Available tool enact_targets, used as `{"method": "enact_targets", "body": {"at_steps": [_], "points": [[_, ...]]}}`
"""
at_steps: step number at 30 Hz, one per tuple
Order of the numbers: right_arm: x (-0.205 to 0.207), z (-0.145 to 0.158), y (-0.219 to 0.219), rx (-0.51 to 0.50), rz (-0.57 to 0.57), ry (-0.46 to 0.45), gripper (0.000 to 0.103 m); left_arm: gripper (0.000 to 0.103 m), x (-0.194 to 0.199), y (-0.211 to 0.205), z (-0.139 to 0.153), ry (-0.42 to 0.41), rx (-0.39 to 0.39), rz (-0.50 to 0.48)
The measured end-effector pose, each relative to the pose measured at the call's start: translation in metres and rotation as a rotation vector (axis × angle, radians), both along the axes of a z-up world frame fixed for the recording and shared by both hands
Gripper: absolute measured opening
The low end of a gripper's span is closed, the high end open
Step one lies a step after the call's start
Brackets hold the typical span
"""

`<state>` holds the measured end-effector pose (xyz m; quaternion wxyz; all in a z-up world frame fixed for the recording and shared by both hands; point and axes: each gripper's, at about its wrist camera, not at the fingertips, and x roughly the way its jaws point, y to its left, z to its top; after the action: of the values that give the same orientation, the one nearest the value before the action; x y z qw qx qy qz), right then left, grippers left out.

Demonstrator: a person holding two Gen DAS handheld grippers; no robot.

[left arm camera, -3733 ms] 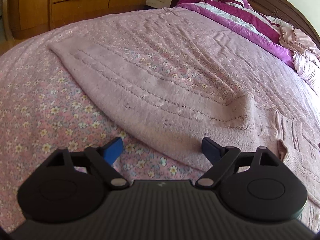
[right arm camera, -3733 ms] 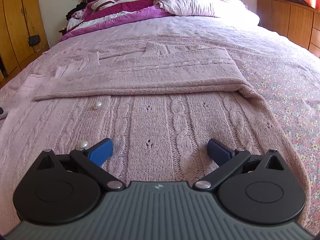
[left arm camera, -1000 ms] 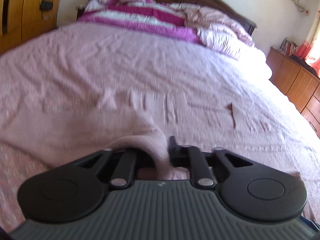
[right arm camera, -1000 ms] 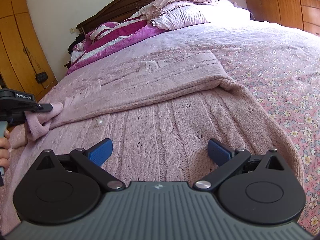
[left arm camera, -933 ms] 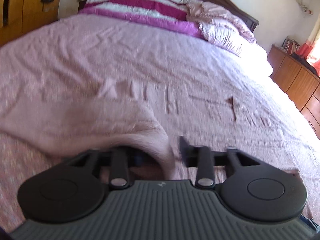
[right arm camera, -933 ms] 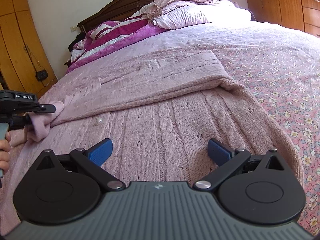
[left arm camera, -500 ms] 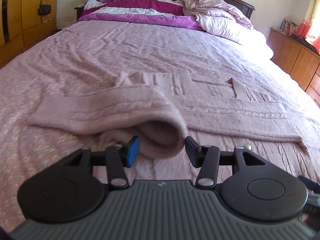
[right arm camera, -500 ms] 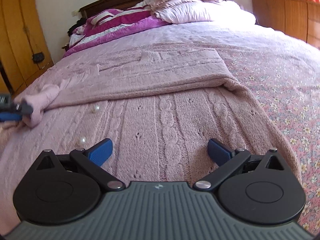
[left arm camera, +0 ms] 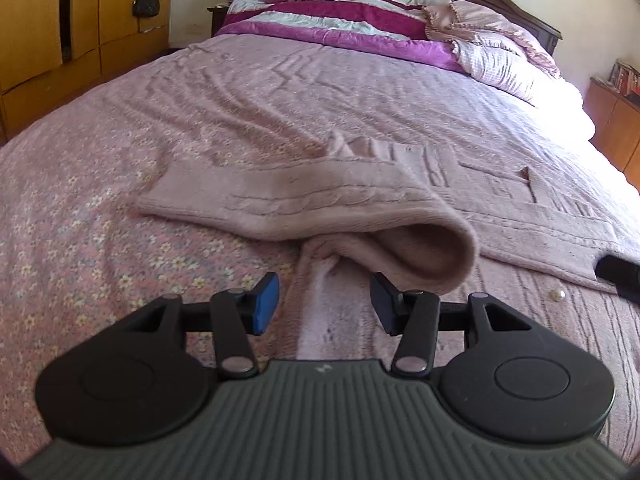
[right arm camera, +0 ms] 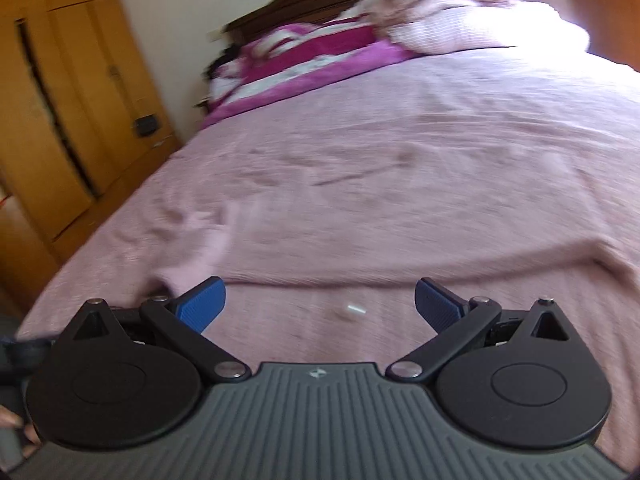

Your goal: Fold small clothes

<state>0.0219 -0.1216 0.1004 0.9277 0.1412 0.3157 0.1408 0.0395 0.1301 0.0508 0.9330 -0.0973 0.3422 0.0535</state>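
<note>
A pink cable-knit sweater [left arm camera: 520, 220] lies spread on the bed. Its left sleeve [left arm camera: 320, 204] is folded over onto the body, with a rounded fold just beyond my left gripper [left arm camera: 324, 302]. The left gripper is open and empty, its blue pads on either side of the sweater's edge. A pearl button [left arm camera: 558, 294] shows at the right. My right gripper [right arm camera: 320, 304] is open wide and empty, low over the sweater [right arm camera: 360, 240]; that view is blurred by motion.
The bed has a pink floral cover [left arm camera: 80, 208]. A magenta striped quilt [left arm camera: 340, 24] and pillows [left arm camera: 500, 60] lie at the headboard. Wooden wardrobes [right arm camera: 60, 120] stand on the left. A wooden cabinet [left arm camera: 616, 120] is on the right.
My left gripper let go of the sleeve, opened and drew back; the sleeve now rests folded on the sweater. My right gripper swung left quickly, still open.
</note>
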Motion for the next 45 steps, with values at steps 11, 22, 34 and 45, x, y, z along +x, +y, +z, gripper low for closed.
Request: {"method": "enact_targets", "body": {"at_steps": [11,22,34,45], "points": [[0.076,-0.004,0.083,0.071,0.189,0.125,0.103,0.052,0.009,0.010,-0.013,0.007,-0.008,0.045],[0.123,-0.015,0.129,0.084,0.309,0.208,0.013,0.052,0.018,0.015,-0.022,-0.004,-0.004,0.063],[0.104,-0.010,0.109,-0.157,0.224,-0.005,0.011,0.055,0.021,0.007,-0.027,-0.003,0.044,0.055],[0.093,-0.017,0.103,-0.230,0.180,-0.030,0.071,0.054,0.014,0.023,-0.006,0.034,0.015,0.043]]}}
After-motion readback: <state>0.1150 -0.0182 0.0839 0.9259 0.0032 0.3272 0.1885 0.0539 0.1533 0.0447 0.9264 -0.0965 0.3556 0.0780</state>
